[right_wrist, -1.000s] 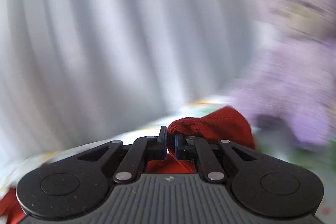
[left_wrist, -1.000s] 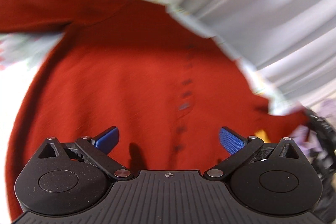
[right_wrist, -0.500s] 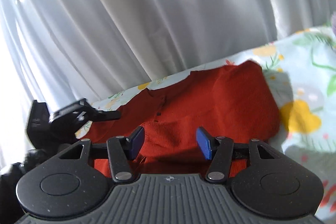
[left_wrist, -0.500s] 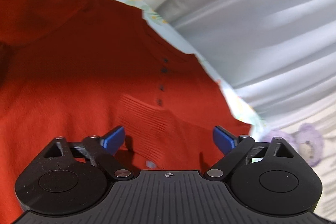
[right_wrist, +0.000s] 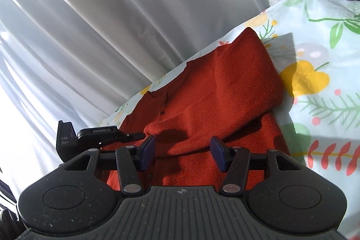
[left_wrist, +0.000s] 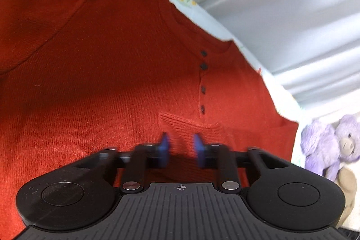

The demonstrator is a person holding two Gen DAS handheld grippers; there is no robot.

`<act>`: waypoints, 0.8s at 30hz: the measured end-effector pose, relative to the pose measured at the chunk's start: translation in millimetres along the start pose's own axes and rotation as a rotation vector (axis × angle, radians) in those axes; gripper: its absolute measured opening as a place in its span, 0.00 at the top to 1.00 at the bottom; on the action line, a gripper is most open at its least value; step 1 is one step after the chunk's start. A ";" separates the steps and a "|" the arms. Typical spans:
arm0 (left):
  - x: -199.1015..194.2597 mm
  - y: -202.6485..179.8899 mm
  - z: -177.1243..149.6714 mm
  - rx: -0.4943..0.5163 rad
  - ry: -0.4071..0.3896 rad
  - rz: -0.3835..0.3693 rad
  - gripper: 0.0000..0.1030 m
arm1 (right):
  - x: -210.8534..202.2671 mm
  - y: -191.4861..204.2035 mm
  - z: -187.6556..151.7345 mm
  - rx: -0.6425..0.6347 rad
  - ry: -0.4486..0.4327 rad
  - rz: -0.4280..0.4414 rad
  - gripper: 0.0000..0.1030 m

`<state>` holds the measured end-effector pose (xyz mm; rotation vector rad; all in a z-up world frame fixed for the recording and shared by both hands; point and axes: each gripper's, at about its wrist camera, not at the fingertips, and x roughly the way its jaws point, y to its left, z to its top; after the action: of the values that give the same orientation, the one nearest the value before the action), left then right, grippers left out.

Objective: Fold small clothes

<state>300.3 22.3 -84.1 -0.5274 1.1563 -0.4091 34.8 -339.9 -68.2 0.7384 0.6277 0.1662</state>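
Observation:
A small red knit sweater (left_wrist: 101, 82) with dark buttons lies flat on a floral sheet; it also shows in the right wrist view (right_wrist: 225, 105). One sleeve (right_wrist: 245, 91) is folded across its chest, its ribbed cuff (left_wrist: 191, 125) ending near the button placket. My left gripper (left_wrist: 180, 147) is low over that cuff with its blue pads half closed and blurred, a gap still between them. My right gripper (right_wrist: 183, 150) is open and empty just above the folded sleeve. The left gripper's body (right_wrist: 90, 134) shows at the left of the right wrist view.
The floral sheet (right_wrist: 315, 82) covers the surface. White curtains (right_wrist: 112, 26) hang close behind the sweater's collar edge. A purple plush bear (left_wrist: 330, 143) sits at the right, beyond the sheet's edge.
My right gripper let go of the sleeve, which now lies across the chest, and stays open. My left gripper's jaws have narrowed from wide open over the cuff.

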 end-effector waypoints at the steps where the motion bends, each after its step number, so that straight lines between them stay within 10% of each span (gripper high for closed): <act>1: 1.6 -0.7 -0.4 0.010 0.008 0.009 0.91 | 0.8 0.0 0.5 0.002 -0.003 -0.006 0.47; 10: -76.6 -31.7 21.7 0.169 -0.264 -0.052 0.94 | 16.4 0.0 21.0 -0.026 -0.008 -0.120 0.47; 14: -120.0 -36.6 34.8 0.341 -0.442 0.163 0.94 | 29.0 -1.6 44.6 -0.075 -0.009 -0.219 0.47; 17: -121.0 -16.7 41.2 0.355 -0.434 0.299 0.94 | 47.9 -4.6 61.8 -0.097 0.011 -0.232 0.47; 24: -98.4 29.3 36.0 0.257 -0.345 0.334 0.94 | 113.6 -4.4 93.8 -0.159 0.071 -0.271 0.47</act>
<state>300.3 107.6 -16.6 -0.1647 0.8227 -0.1645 181.2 -356.9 -71.9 0.4896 0.7664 -0.0080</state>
